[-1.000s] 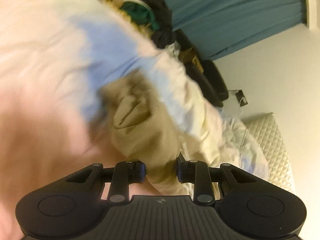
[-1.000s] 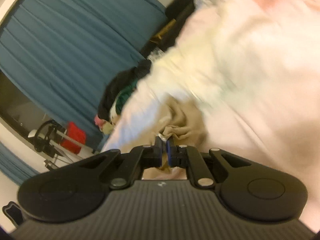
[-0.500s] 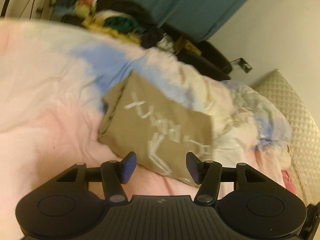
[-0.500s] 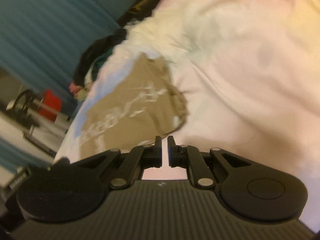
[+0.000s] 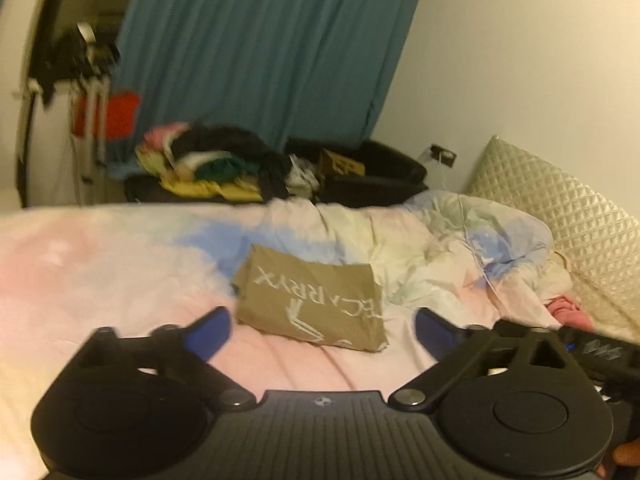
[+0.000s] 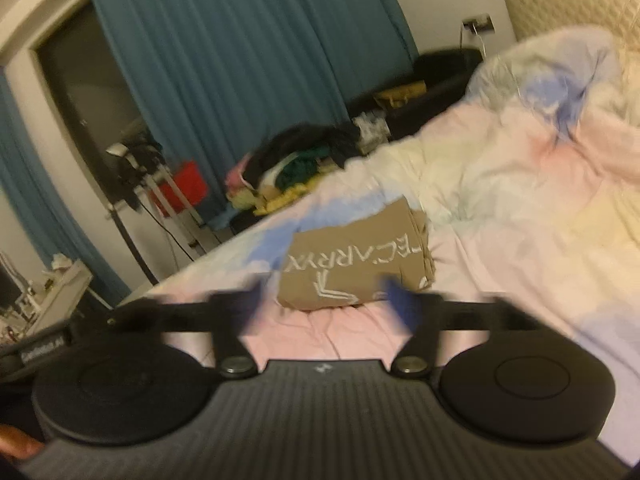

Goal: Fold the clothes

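- While the left wrist view looks along the bed [image 5: 100,272], the left gripper [image 5: 322,330] has pulled back and up; its jaws are opening wide, holding nothing. A moment ago they closed around the tan shirt [image 5: 312,300], which now lies folded on the quilt.
- Right wrist view: the right gripper [image 6: 324,304], pinched shut before, is opening and empty. The tan shirt [image 6: 356,260] lies beyond its tips; this fold looks finished.

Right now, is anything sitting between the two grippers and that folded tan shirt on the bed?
Nothing visible: only bare duvet lies between the folded tan shirt and the left gripper and right gripper, both opening, empty.
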`<state>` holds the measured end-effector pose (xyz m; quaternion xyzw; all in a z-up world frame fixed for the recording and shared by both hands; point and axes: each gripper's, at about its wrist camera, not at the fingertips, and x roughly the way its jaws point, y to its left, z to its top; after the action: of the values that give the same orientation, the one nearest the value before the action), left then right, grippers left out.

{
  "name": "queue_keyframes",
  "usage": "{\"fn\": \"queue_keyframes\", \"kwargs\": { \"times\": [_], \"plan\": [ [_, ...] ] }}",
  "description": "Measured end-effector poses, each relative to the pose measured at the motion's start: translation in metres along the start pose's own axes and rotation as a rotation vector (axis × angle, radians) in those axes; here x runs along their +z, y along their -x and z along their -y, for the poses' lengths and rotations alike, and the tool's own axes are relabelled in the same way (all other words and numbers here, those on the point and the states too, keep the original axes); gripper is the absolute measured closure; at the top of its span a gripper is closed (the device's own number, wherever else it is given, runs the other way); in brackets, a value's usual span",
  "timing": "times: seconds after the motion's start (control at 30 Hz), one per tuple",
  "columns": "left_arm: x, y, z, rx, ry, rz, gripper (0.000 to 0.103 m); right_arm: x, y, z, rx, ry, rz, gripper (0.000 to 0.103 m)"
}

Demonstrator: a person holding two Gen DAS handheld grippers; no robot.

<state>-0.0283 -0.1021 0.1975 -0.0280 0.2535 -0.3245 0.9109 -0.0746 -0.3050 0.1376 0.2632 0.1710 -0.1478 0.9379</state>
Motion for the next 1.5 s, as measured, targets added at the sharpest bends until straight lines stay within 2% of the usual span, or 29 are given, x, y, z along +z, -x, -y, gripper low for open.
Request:
{"fn": "queue_keyframes", "kwargs": {
  "times": [0.03,0.2,0.4,0.67,0.9,1.3,1.5],
  "plan": [
    [-0.004,0.014,0.001,0.008,-0.009,0.015,0.000,-0.003,0.010,-0.003,0.002,0.009,0.020,0.012],
    [-0.030,0.077,0.000,0.052,-0.045,0.095,0.000,-0.027,0.044,-0.016,0.022,0.045,0.039,0.012],
    [-0.067,0.125,-0.014,0.081,-0.057,0.150,0.000,-0.062,0.063,-0.029,0.006,0.114,0.096,0.012],
    [-0.100,0.132,-0.030,0.128,-0.104,0.163,0.000,-0.109,0.059,-0.045,-0.043,0.213,0.174,0.012],
    [-0.118,0.124,-0.040,0.149,-0.130,0.162,0.000,-0.135,0.036,-0.062,-0.048,0.281,0.150,0.012],
    [-0.135,0.120,-0.058,0.169,-0.097,0.155,0.000,-0.149,0.025,-0.064,-0.093,0.301,0.120,0.012],
    [-0.139,0.113,-0.058,0.166,-0.109,0.139,0.000,-0.151,0.026,-0.063,-0.103,0.307,0.136,0.012]
  ]
}}
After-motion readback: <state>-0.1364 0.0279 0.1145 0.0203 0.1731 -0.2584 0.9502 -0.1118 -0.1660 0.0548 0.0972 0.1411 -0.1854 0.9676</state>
